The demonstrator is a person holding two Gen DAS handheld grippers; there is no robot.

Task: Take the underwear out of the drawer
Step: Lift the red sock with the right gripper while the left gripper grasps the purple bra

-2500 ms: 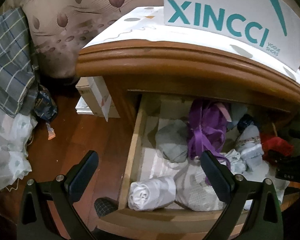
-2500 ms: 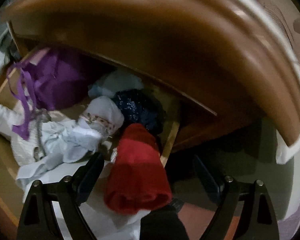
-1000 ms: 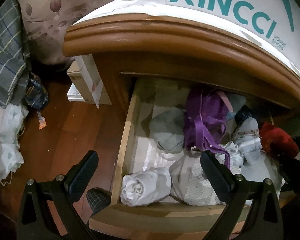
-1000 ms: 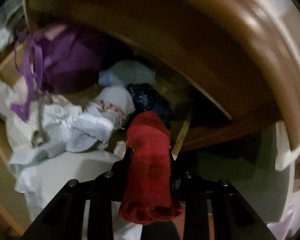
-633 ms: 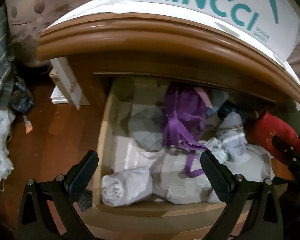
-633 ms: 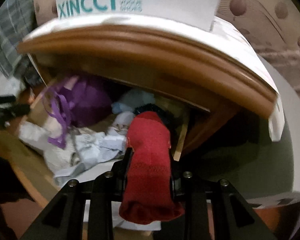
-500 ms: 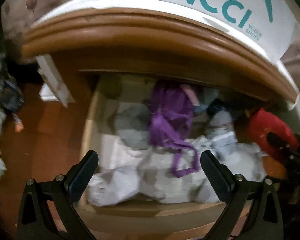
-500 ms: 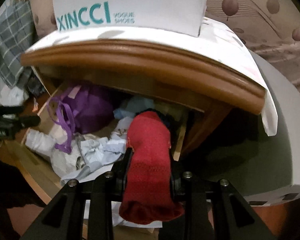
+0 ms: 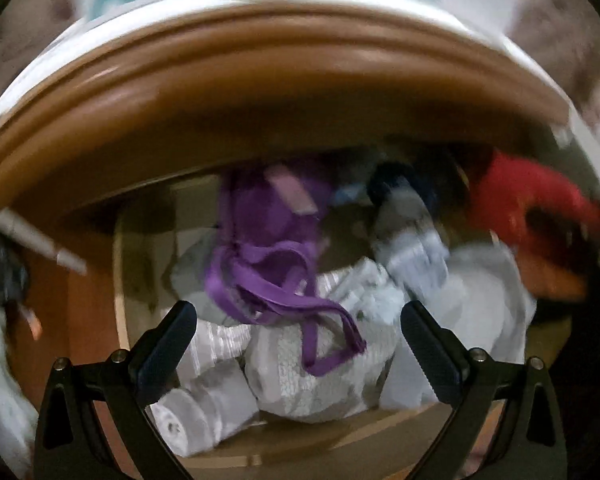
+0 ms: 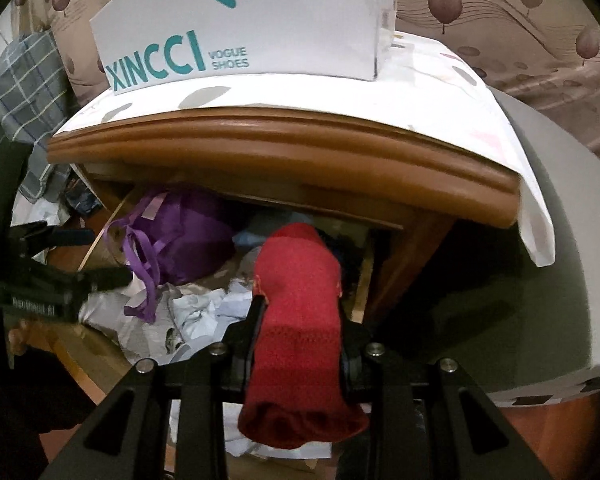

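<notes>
Red underwear [image 10: 300, 312] — clamped between the narrowed fingers of the right gripper [image 10: 300, 316], now lifted clear above the drawer's [image 9: 118, 280] right edge. Left gripper [image 9: 296, 336] — fingers wide, empty, shifted over the purple garment [image 9: 268, 240] mid-drawer; view blurred.

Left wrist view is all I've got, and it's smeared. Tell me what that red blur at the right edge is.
Observer: In the right wrist view it's a rolled red garment, clamped between the fingers of the right gripper.
Operator: Confirm it's out of the drawer.
Observer: It's raised over the right side wall of the drawer, not lying among the clothes. I can't tell whether its hanging end clears them.
Operator: Read me the box on top.
Observer: The white box says XINCCI VOGUE SHOES.
</notes>
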